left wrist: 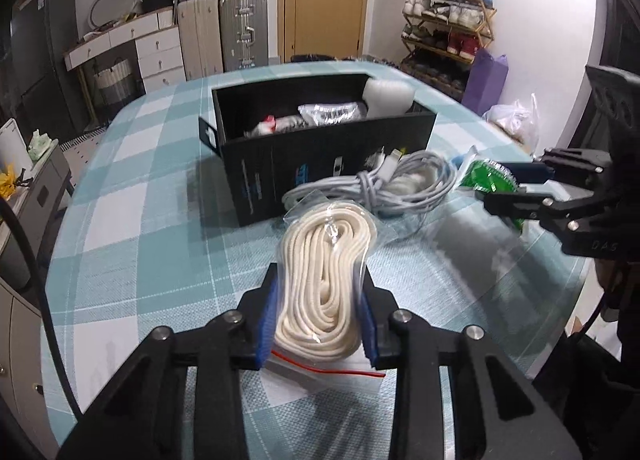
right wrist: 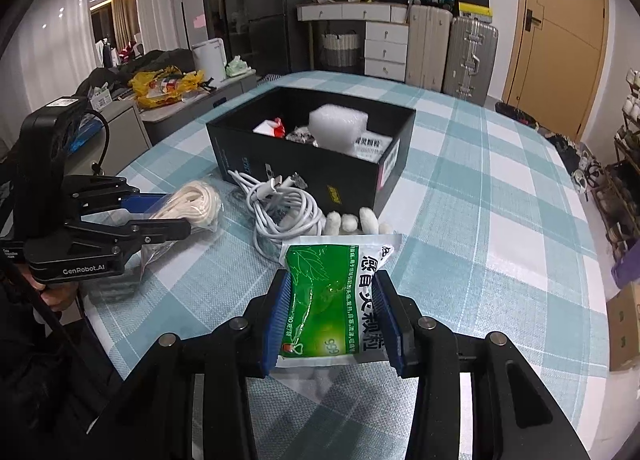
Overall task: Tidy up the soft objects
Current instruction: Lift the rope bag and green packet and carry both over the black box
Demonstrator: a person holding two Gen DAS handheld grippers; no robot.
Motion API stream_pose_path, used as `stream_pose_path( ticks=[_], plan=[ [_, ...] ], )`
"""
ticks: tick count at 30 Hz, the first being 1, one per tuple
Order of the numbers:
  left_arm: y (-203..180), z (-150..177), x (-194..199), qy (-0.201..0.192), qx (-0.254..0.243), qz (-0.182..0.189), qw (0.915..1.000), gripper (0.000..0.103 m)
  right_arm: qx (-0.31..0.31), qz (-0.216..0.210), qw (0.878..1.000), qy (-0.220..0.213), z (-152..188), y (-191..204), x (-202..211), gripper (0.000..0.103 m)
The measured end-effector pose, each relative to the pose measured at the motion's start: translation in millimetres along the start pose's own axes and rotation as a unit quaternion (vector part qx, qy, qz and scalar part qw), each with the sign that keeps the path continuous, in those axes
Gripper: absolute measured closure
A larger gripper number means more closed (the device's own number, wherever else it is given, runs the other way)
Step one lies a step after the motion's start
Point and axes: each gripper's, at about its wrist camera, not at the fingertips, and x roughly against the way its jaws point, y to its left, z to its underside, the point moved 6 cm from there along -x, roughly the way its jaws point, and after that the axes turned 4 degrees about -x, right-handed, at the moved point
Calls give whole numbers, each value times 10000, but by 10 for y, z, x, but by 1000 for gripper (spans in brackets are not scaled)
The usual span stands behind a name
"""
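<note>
The left gripper (left wrist: 320, 316) pinched a soft, light bagged rope coil (left wrist: 328, 284) across its middle; the slick plastic could slip. The right gripper (right wrist: 334, 320) clamped a limp green sachet (right wrist: 332, 296), the black box (right wrist: 320, 172) just ahead.

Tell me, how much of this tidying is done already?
Partly done: the black cardboard box already holds a white foam block and some packets. In hand: the left gripper clamps a clear bag of cream rope; the right gripper clamps a green medicine sachet. Left on the checked tablecloth: a white cable bundle.
</note>
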Motion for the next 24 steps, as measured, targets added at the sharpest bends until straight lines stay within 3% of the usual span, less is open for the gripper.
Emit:
stream_pose_path(
  ticks=[12,24],
  plan=[
    [61,-193,240,-437,220,-76,9988,70,14,-71,9996,-272,-81,8,142,61],
    [156,-372,423,-781,401,-252,9958,70,-241,-197,9935,-1092,-332,60,480,61]
  ],
)
